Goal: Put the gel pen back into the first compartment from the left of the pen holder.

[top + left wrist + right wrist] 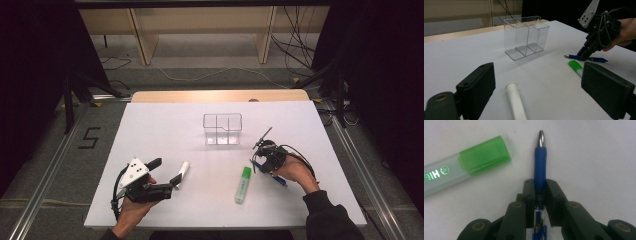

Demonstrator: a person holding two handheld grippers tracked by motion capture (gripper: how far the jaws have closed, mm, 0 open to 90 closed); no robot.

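Note:
My right gripper (540, 188) points down at the white table (150, 130) and is shut on a blue pen (540, 162), whose metal tip sticks out past the jaws. The pen (280, 181) lies flat on the right side of the table, under the right gripper (260, 162). A green-capped highlighter (243, 185) lies just left of it, apart from the jaws. My left gripper (167, 171) rests open at the front left. A white tube (515, 102) lies on the table between its wide-set jaws, touching neither.
A clear plastic organizer (223, 129) with three compartments stands upright in the middle of the table, beyond both grippers. Wooden furniture legs and cables are on the floor behind the table's far edge.

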